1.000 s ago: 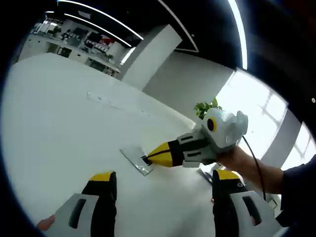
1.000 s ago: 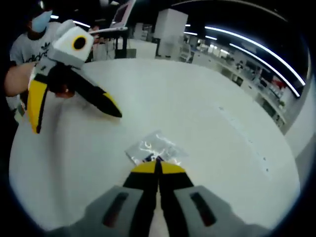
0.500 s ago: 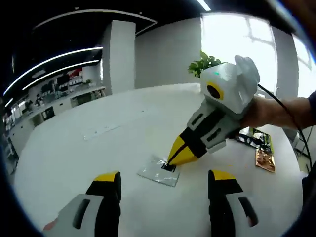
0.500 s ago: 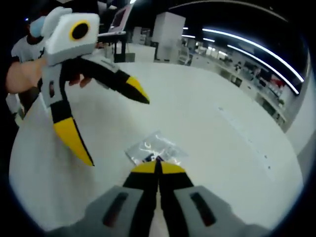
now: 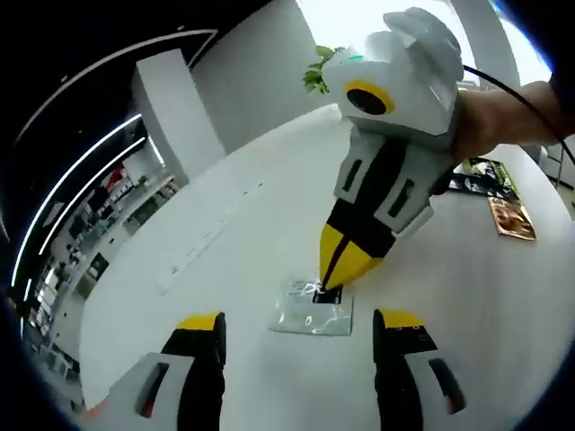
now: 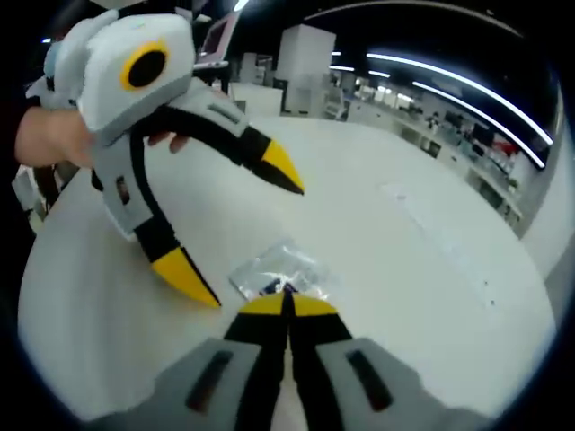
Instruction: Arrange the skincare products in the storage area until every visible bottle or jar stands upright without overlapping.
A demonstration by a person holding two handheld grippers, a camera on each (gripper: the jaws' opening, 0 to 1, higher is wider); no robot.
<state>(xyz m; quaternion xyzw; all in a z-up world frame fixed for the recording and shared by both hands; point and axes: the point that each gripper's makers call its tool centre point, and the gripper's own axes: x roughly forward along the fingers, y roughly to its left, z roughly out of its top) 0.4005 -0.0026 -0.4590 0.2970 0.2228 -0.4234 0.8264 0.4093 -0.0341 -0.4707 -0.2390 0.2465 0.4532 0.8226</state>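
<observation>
While right tongs (image 6: pixel 287 301) pinch it, packet (image 6: pixel 283 267) lies flat.

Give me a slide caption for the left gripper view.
Right tongs pinch a clear plastic packet on the white table; left tongs hover open.

The small clear plastic pouch (image 5: pixel 314 308) looks thin, crinkled and glossy, catching bright glints in the centre of the right gripper view (image 6: pixel 279 268). The broad white counter (image 5: pixel 207 269) under it is smooth with a soft satin sheen. The right hand-held gripper (image 5: pixel 340 274), at centre of the left gripper view, has a white moulded-plastic shell, slightly glossy, and smooth yellow-tipped black plastic jaws.
</observation>
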